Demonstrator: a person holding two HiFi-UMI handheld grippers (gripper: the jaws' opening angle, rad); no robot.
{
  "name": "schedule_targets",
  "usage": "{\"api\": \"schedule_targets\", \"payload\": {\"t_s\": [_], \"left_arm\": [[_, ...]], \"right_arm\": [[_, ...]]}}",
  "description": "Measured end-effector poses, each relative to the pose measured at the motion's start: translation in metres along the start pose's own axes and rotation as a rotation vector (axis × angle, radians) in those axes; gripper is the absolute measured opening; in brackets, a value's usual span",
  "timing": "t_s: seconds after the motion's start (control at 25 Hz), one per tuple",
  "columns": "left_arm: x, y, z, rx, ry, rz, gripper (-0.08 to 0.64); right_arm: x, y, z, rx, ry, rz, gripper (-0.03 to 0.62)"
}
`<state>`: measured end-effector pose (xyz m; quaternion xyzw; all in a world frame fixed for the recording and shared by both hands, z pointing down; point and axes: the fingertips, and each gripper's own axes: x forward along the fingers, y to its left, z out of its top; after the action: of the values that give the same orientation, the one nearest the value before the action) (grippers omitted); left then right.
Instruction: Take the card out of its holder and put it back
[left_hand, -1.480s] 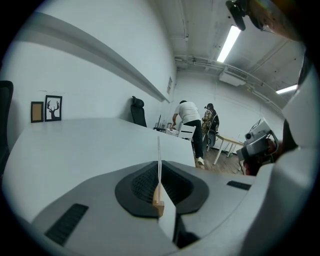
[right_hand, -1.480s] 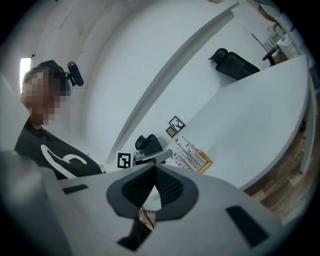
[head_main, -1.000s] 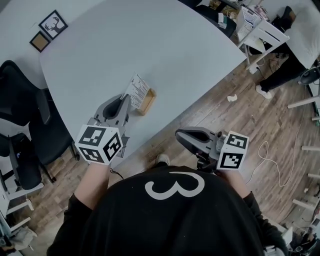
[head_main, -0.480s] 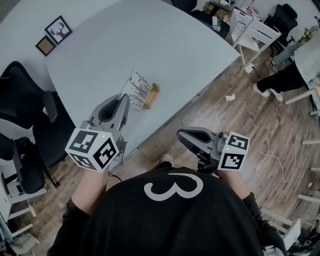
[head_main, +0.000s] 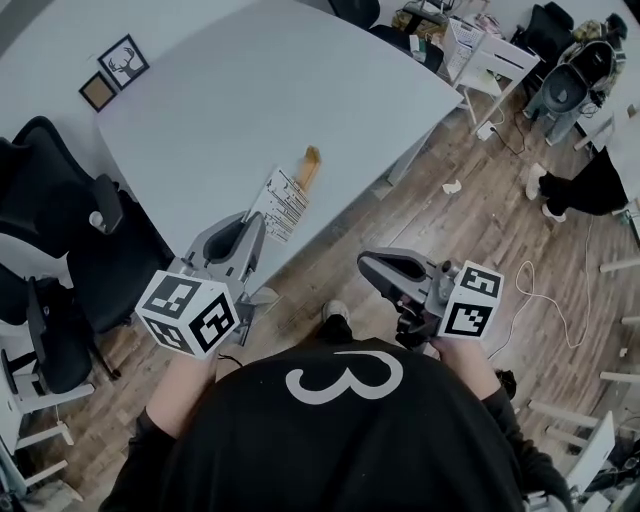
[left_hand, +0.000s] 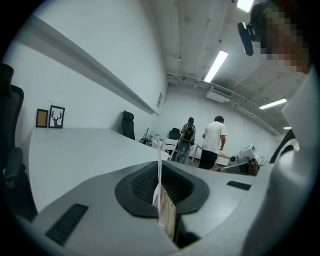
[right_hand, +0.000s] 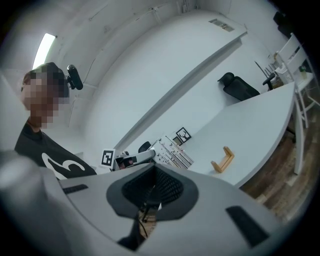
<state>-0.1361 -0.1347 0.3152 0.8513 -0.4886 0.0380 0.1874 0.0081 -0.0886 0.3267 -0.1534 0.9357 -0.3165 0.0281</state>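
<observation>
My left gripper (head_main: 257, 220) is shut on the lower edge of a white printed card (head_main: 283, 204) and holds it over the near edge of the grey table (head_main: 250, 100). The left gripper view shows that card (left_hand: 158, 165) edge-on, pinched between the pads. A small wooden holder (head_main: 311, 165) lies on the table just beyond the card, apart from it and with nothing in it. The right gripper (head_main: 372, 266) hangs over the wooden floor, off the table, shut with nothing in it. Its own view shows the card (right_hand: 172, 152) and the holder (right_hand: 223, 160) ahead.
Two framed pictures (head_main: 123, 60) stand at the table's far left corner. Black office chairs (head_main: 60, 250) crowd the left side. White furniture (head_main: 490, 60) stands beyond the table's right end, and a cable (head_main: 545, 295) lies on the floor. Two people (left_hand: 212, 142) stand across the room.
The left gripper has drawn the card back out of the wooden holder toward the table's near edge. The holder stays on the table. The right gripper has barely moved.
</observation>
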Motion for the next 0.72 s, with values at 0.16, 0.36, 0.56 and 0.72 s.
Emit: {"api": "schedule_targets", "payload": {"t_s": [0.16, 0.36, 0.56, 0.72], "left_arm": [[-0.02, -0.018, -0.024, -0.018, 0.039, -0.043, 0.025], [-0.046, -0.03, -0.037, -0.023, 0.056, -0.078, 0.025], [-0.06, -0.037, -0.041, -0.014, 0.055, -0.084, 0.025], [-0.071, -0.037, -0.04, -0.025, 0.045, -0.089, 0.025]], "right_arm": [[-0.007, 0.022, -0.015, 0.001, -0.018, -0.018, 0.006], [-0.012, 0.046, -0.029, -0.01, -0.043, -0.036, 0.006], [-0.017, 0.059, -0.033, -0.048, -0.068, -0.053, 0.006], [-0.017, 0.065, -0.031, -0.059, -0.087, -0.074, 0.006]]}}
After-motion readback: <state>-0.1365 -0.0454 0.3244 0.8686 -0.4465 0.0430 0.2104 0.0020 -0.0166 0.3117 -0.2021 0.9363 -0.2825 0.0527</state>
